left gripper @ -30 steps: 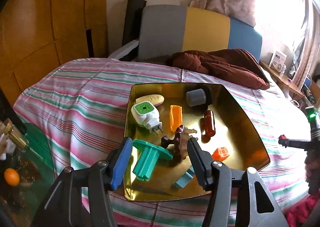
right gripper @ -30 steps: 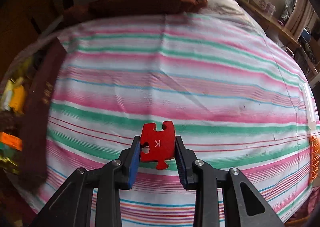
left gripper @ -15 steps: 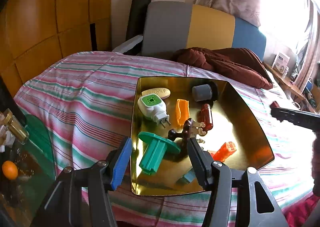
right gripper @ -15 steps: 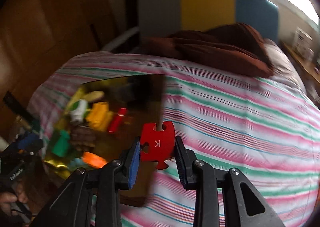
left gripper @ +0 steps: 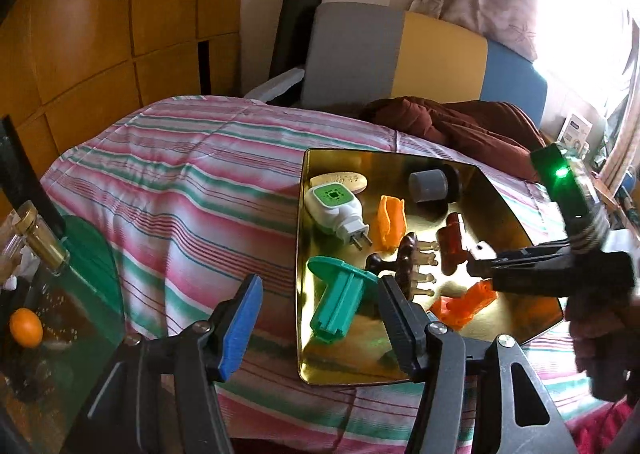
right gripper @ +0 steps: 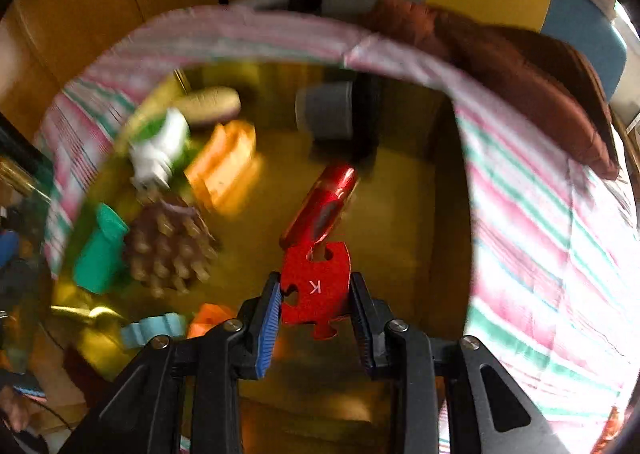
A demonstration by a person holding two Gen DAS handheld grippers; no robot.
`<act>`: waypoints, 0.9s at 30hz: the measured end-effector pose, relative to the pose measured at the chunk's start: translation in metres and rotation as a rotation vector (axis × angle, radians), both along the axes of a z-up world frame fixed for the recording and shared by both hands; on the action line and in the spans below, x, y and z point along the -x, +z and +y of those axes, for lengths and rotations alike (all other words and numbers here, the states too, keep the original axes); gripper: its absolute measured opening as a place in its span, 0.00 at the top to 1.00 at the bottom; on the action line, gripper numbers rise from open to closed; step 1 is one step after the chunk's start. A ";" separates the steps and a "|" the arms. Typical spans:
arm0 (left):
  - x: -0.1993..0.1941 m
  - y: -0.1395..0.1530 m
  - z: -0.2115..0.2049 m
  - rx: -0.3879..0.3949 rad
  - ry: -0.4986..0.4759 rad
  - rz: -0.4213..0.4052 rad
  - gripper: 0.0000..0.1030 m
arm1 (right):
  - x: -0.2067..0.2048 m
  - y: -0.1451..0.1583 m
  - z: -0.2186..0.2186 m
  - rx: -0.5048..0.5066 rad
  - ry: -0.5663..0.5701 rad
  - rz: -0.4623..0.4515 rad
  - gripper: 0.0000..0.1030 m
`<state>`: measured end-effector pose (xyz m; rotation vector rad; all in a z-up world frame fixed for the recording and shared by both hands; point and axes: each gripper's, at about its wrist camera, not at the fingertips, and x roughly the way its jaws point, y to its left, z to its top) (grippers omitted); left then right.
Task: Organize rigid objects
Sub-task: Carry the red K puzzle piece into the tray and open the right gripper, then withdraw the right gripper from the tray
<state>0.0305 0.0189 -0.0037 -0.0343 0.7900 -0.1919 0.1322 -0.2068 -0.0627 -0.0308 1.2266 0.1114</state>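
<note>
A gold tray (left gripper: 504, 210) lies on the striped bed. It holds a teal piece (left gripper: 336, 302), a white and green plug (left gripper: 334, 210), an orange clip (left gripper: 390, 220), a grey cylinder (left gripper: 428, 184), a red-brown tube (left gripper: 452, 246), a brown studded massager (left gripper: 408, 258) and an orange block (left gripper: 464, 304). My left gripper (left gripper: 320, 286) stands open before the tray's near edge, nothing between its fingers. My right gripper (right gripper: 314, 290) is shut on a red puzzle piece (right gripper: 316, 286) marked K. It hangs over the tray (right gripper: 400, 214), just short of the red tube (right gripper: 324, 206). In the left wrist view the right gripper (left gripper: 480, 262) reaches in from the right.
The pink and green striped bedspread (left gripper: 180, 190) surrounds the tray. A brown blanket (left gripper: 460, 126) lies behind it against the grey, yellow and blue headboard (left gripper: 400, 54). At the left stands a glass table (left gripper: 80, 294) with an orange fruit (left gripper: 25, 327). A light blue piece (right gripper: 152, 328) lies near the tray's front.
My right gripper has swung left with the red puzzle piece, from over bare bedspread to over the tray, and has come into the left wrist view. The left gripper has stayed about where it was.
</note>
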 end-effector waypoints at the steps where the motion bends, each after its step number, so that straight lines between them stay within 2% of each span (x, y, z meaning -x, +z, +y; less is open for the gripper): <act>1: 0.000 -0.001 0.000 -0.001 0.000 0.004 0.41 | -0.003 -0.005 0.002 -0.030 0.001 0.010 0.69; 7: 0.001 -0.003 -0.003 -0.027 -0.004 -0.004 0.34 | -0.009 -0.014 0.000 -0.087 -0.042 -0.013 0.69; 11: 0.002 0.000 -0.005 -0.038 0.002 -0.021 0.27 | -0.003 -0.011 -0.007 -0.105 -0.066 -0.030 0.63; 16: 0.005 0.004 -0.007 -0.048 0.003 -0.039 0.18 | 0.009 0.008 -0.010 -0.095 -0.081 -0.106 0.59; 21: 0.011 0.012 -0.008 -0.049 0.020 -0.068 0.02 | 0.038 0.033 -0.011 -0.065 -0.100 -0.220 0.59; 27: 0.016 0.017 -0.010 -0.022 0.031 -0.058 0.00 | 0.068 0.052 -0.011 -0.036 -0.139 -0.330 0.59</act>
